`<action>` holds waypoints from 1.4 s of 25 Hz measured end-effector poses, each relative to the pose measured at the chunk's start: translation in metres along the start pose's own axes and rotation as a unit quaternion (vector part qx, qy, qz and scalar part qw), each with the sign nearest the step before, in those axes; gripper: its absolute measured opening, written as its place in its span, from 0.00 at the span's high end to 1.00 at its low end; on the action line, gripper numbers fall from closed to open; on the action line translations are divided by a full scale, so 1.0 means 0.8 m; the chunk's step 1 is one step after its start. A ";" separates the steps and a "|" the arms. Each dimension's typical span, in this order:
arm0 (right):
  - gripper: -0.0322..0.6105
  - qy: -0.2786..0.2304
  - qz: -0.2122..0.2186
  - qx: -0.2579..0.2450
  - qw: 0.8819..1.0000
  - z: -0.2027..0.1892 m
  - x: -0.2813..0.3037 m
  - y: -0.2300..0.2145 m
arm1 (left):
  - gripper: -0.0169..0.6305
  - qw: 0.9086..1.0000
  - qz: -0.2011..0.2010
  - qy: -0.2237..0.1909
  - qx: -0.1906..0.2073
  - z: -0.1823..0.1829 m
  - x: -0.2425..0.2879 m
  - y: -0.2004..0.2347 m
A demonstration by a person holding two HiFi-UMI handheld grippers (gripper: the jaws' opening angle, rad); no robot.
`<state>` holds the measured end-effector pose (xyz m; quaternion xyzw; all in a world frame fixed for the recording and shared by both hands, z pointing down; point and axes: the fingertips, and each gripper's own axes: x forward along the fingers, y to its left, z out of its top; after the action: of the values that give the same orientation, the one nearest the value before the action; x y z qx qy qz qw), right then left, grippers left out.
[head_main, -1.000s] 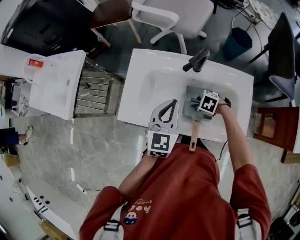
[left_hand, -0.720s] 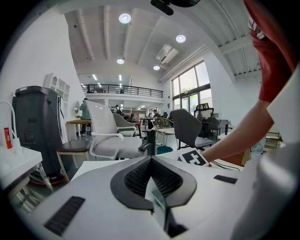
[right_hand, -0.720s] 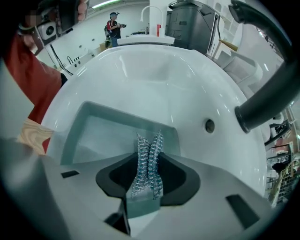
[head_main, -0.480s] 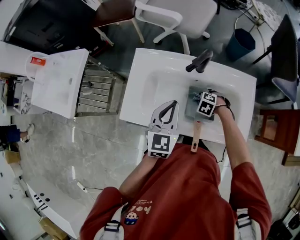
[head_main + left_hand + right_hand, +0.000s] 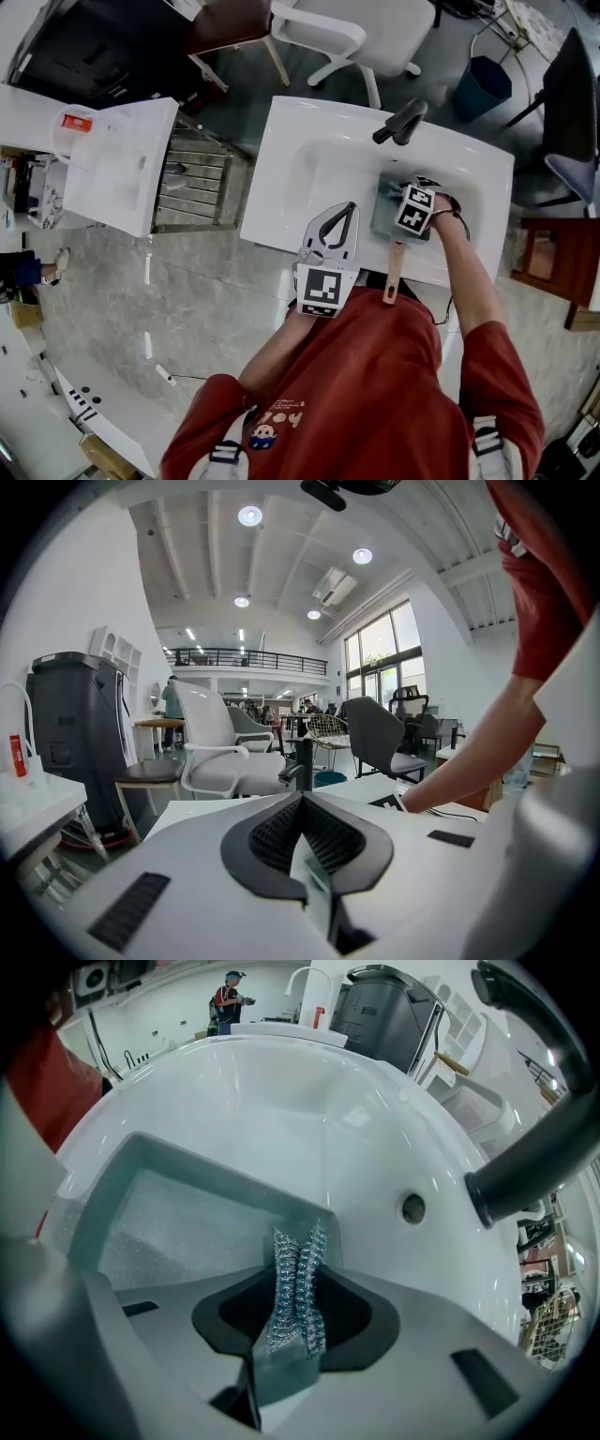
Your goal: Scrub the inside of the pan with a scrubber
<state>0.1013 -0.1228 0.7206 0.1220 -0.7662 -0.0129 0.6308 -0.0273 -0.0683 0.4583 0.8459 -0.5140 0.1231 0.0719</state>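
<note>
A square grey pan (image 5: 386, 217) lies in the white sink (image 5: 319, 155), and its wooden handle (image 5: 393, 273) sticks out over the front rim. My right gripper (image 5: 405, 202) is down inside the pan, shut on a steel mesh scrubber (image 5: 298, 1283). In the right gripper view the scrubber stands pinched between the jaws of the right gripper (image 5: 298, 1274) over the pan's speckled floor (image 5: 178, 1218). My left gripper (image 5: 348, 207) hovers over the sink's front rim, left of the pan. In its own view the left gripper (image 5: 302, 803) is shut with nothing in it.
A dark faucet (image 5: 397, 123) reaches over the back of the sink, seen close in the right gripper view as the faucet (image 5: 534, 1152) above an overflow hole (image 5: 412, 1208). A white chair (image 5: 347, 33) stands behind the sink. A second white counter (image 5: 117, 169) lies to the left.
The right gripper with the scrubber has shifted slightly inside the pan. The left gripper has stayed put.
</note>
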 end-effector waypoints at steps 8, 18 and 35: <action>0.72 -0.006 0.018 0.036 0.999 -0.003 -0.006 -0.008 | 0.96 1.000 -0.005 -0.003 0.005 0.004 -0.001 -0.002; 0.73 -0.024 0.114 0.033 0.993 -0.001 -0.100 0.021 | 0.96 1.000 -0.017 0.007 0.006 -0.004 0.003 -0.013; 0.73 0.012 0.245 0.053 0.968 -0.017 -0.120 0.093 | 0.96 0.999 -0.046 0.008 0.013 -0.002 0.011 -0.046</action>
<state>0.1183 -0.0297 0.6438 -0.0365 -0.7645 0.1841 0.6167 0.0086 -0.0584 0.4626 0.8685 -0.4722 0.1333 0.0708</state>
